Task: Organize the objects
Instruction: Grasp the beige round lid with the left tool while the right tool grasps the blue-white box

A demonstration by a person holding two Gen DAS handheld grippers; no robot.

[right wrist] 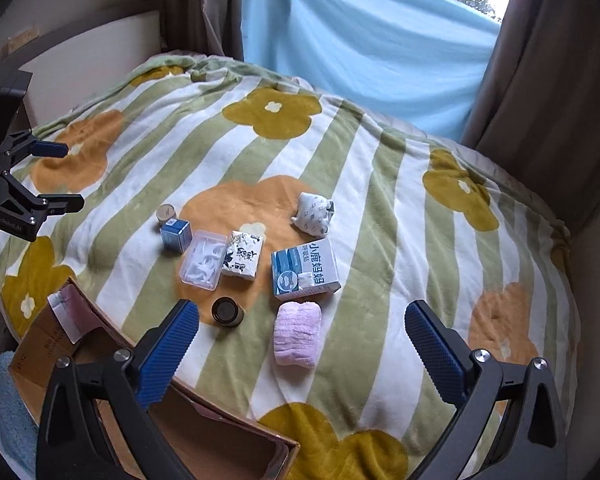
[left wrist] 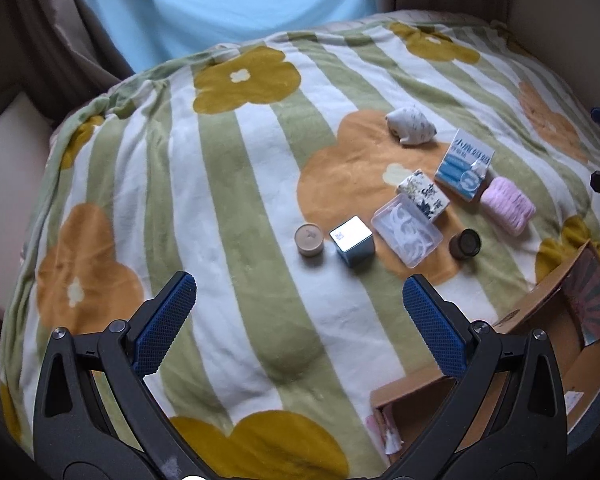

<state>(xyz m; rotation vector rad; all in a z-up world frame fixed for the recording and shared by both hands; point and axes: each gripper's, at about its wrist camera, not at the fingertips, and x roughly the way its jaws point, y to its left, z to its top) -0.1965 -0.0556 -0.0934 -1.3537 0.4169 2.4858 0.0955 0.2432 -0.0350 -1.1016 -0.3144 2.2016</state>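
Observation:
Small items lie on a flowered blanket: a tan round tin [left wrist: 309,239] [right wrist: 166,213], a blue cube box [left wrist: 352,246] [right wrist: 175,234], a clear plastic case [left wrist: 406,229] [right wrist: 203,261], a floral tissue pack [left wrist: 423,195] [right wrist: 243,255], a dark jar [left wrist: 465,243] [right wrist: 227,312], a blue-white carton [left wrist: 465,171] [right wrist: 305,270], a pink towel roll [left wrist: 508,205] [right wrist: 297,333] and a white patterned cloth bundle [left wrist: 411,125] [right wrist: 313,214]. My left gripper [left wrist: 300,312] is open and empty, above the blanket short of the tin. My right gripper [right wrist: 302,340] is open and empty, hovering around the pink roll.
An open cardboard box [left wrist: 532,344] [right wrist: 112,392] sits at the blanket's near edge between the grippers. The left gripper shows at the left edge of the right wrist view [right wrist: 56,176]. A light blue sheet [right wrist: 360,40] and brown curtains [right wrist: 548,92] stand behind.

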